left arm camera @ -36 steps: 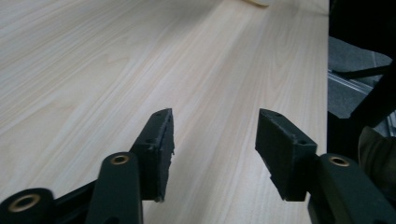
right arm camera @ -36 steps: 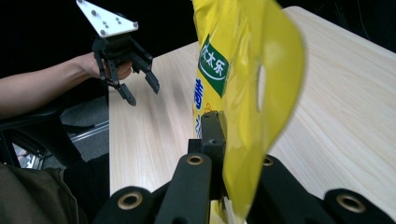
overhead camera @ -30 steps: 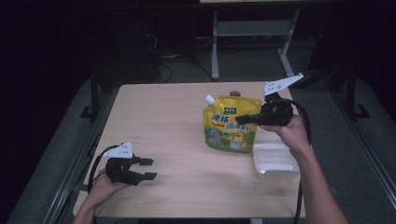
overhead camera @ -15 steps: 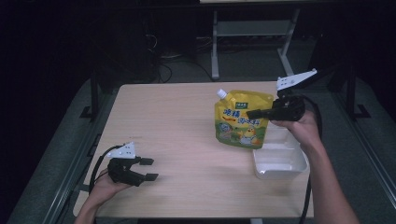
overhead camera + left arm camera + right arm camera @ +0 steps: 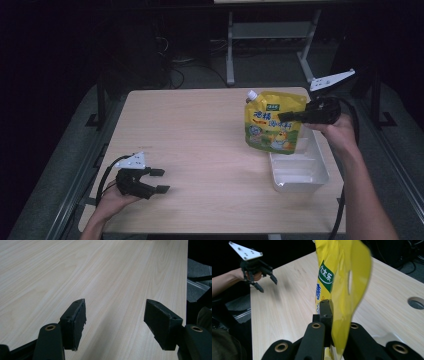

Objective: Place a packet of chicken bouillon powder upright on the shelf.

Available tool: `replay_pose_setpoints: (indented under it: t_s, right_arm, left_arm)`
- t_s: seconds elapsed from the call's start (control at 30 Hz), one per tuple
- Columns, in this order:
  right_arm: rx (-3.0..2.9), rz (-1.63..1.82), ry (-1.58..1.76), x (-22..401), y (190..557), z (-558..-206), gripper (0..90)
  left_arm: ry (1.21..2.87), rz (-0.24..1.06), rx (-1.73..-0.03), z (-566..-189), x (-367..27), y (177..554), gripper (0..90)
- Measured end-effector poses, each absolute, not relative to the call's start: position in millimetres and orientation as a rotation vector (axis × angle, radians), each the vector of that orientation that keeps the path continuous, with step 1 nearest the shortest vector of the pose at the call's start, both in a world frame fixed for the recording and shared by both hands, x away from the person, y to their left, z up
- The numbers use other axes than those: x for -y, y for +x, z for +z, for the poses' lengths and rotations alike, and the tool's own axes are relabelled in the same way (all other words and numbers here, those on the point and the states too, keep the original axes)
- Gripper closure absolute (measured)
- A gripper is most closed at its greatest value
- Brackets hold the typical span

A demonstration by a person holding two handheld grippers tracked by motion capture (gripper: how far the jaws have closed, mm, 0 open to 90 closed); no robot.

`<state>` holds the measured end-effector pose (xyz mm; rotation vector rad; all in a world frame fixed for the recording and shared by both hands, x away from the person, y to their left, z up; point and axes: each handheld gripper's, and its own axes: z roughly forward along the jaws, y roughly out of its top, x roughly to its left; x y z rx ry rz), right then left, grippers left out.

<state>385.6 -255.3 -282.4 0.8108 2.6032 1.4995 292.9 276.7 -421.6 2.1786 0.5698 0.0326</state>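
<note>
A yellow spout pouch (image 5: 272, 125) with a white cap hangs upright above the table's right side, at the far left corner of a white tray (image 5: 300, 172). My right gripper (image 5: 286, 117) is shut on the pouch's right edge; in the right gripper view the jaws (image 5: 332, 315) pinch the yellow film (image 5: 342, 272). My left gripper (image 5: 160, 181) rests near the table's front left corner. Its jaws have just been opening and stand open (image 5: 116, 315) with nothing between them, only bare wood below.
The light wooden table (image 5: 200, 130) is bare between the two hands. The right gripper view shows a round cable hole (image 5: 416, 302) in the tabletop and the left gripper (image 5: 267, 285) farther off. Dark floor and a metal frame lie beyond the far edge.
My right gripper has carried the pouch to the right, from the middle right of the table to the tray's near corner. The left hand has stayed where it was.
</note>
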Motion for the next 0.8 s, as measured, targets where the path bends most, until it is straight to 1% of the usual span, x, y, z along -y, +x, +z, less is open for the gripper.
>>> replay_pose_setpoints:
  t_s: [0.27, 0.8]
  right_arm:
    - [-2.557, 1.469, 0.898, 281, 390, -289, 89.4]
    - [-2.534, 1.349, 0.990, 309, 393, -299, 89.2]
  left_arm:
    - [2.182, 0.029, -0.570, -422, -275, 293, 33.5]
    - [2.162, 0.008, -0.586, -425, -275, 295, 33.5]
